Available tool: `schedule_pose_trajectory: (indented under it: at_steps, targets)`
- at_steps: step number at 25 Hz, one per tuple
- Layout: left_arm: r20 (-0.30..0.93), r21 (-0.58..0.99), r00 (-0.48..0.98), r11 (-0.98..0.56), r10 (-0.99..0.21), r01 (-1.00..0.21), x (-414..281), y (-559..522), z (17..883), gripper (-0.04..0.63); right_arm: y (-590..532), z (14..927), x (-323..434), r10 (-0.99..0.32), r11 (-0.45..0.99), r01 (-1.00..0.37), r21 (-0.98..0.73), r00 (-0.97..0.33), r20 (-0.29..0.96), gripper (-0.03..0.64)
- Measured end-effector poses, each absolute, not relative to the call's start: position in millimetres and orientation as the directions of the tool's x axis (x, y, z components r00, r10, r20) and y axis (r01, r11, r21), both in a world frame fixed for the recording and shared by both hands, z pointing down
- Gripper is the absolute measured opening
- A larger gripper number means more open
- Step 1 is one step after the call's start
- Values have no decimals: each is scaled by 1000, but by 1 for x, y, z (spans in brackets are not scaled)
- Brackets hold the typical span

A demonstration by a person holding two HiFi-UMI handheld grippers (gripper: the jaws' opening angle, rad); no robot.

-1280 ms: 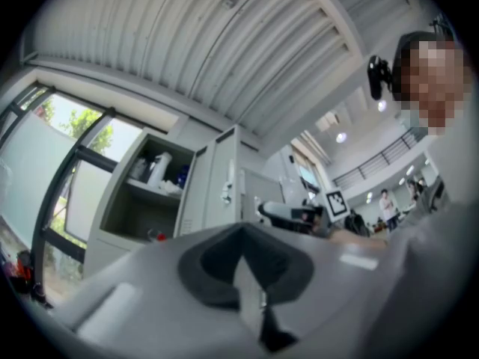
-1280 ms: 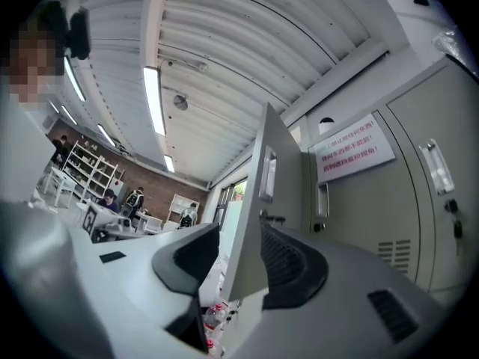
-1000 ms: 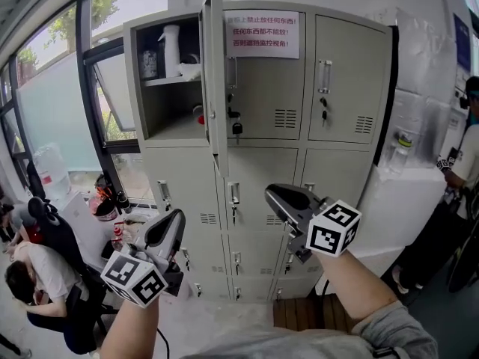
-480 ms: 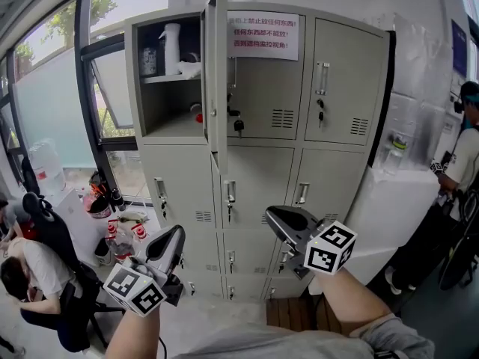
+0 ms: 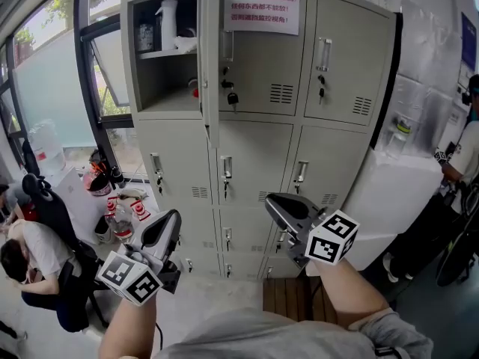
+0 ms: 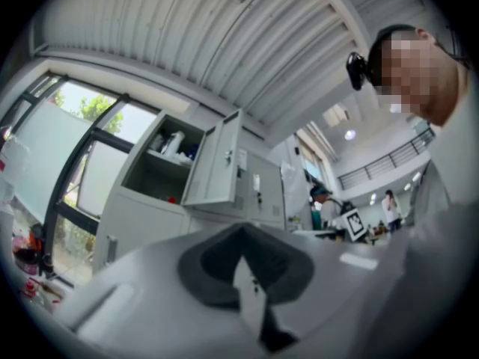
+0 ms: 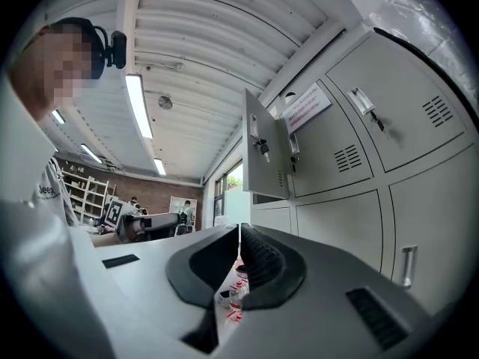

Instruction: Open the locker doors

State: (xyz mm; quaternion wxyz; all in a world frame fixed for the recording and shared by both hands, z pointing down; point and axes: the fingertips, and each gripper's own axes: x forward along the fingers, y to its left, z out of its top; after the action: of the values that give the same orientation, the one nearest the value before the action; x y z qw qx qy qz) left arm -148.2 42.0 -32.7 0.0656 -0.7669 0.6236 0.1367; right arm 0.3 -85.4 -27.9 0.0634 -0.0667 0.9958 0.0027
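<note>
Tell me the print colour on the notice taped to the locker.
Red, on a white notice; head view shows it best.

You face a grey locker (image 5: pixel 254 159): top-left door (image 5: pixel 212 66) stands swung open, edge-on to you; the other doors (image 5: pixel 348 58) look shut, lowest row unclear.

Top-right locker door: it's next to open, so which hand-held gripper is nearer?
Right. The right hand-held gripper sits below the door, slightly left; the left hand-held gripper hangs lower, far left.
</note>
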Motion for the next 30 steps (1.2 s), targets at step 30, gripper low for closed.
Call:
schedule_pose_trajectory:
  at_steps: [30]
  targets:
    - [125, 299, 432, -382, -893, -875, -9, -90, 232, 3, -202, 285, 132, -489, 835, -510, -205, -860, 146, 14]
